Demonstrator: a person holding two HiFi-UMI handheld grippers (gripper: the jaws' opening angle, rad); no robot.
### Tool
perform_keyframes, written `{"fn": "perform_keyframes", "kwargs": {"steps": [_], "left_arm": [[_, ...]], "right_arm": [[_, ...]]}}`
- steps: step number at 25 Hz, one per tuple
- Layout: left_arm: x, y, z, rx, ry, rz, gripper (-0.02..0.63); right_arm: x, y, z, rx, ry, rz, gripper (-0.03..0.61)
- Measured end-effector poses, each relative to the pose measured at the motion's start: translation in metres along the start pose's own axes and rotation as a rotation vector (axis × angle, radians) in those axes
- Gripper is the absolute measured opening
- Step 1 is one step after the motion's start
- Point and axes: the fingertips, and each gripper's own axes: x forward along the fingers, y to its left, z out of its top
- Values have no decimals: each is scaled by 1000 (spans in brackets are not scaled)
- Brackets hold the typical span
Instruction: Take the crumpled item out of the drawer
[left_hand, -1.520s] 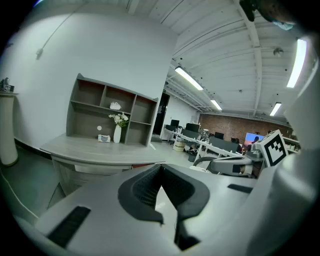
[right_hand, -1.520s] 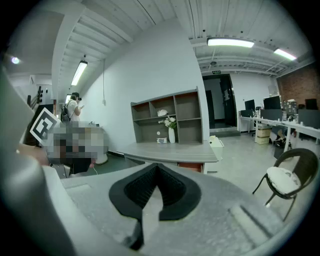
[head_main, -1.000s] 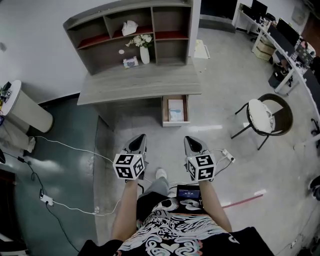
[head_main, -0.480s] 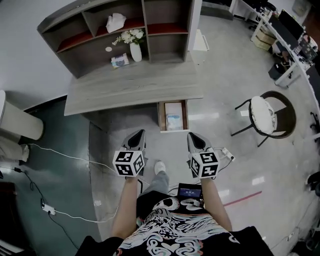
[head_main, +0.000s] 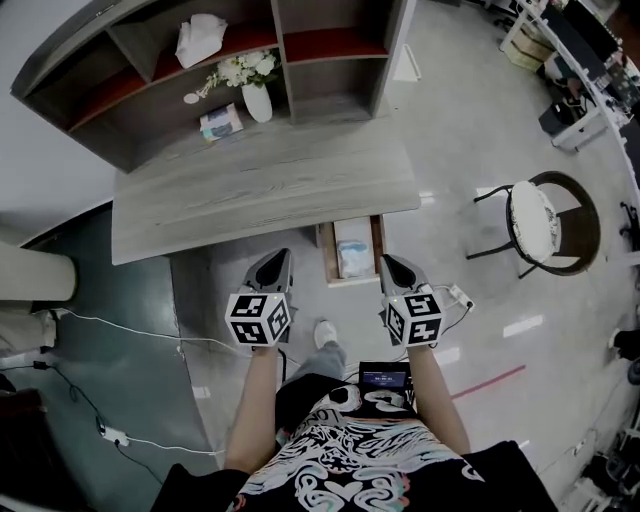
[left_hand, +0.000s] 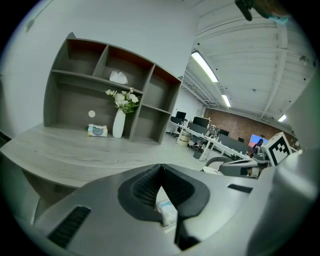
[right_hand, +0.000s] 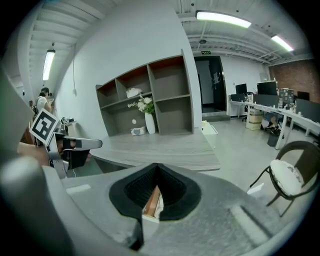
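Overhead, left gripper (head_main: 277, 258) and right gripper (head_main: 389, 263) hover near the open drawer (head_main: 325, 256), both closed and empty. Best to open one wide, then lower it squarely onto the crumpled item (head_main: 352, 258).

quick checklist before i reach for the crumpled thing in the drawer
1. Drawer pulled out from under the desk: ok.
2. Crumpled item visible inside the drawer: ok.
3. Left gripper holding nothing: ok, jaws together.
4. Right gripper jaws apart for a grasp: not ok, they are together.
5. A gripper over the item: not ok, in the head view each shows to one side of the drawer.
6. Whether the item lies loose: cannot tell.
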Motion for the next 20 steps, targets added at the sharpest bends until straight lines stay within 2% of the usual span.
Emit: {"fn": "perform_keyframes", "kwargs": {"steps": [11, 20], "left_arm": [[33, -5, 13, 29, 21, -57, 0], [31, 2, 9, 29, 13, -1, 0]], "right_arm": [[0, -25, 6, 40, 7, -70, 5], [9, -32, -5, 36, 33, -43, 5]]}}
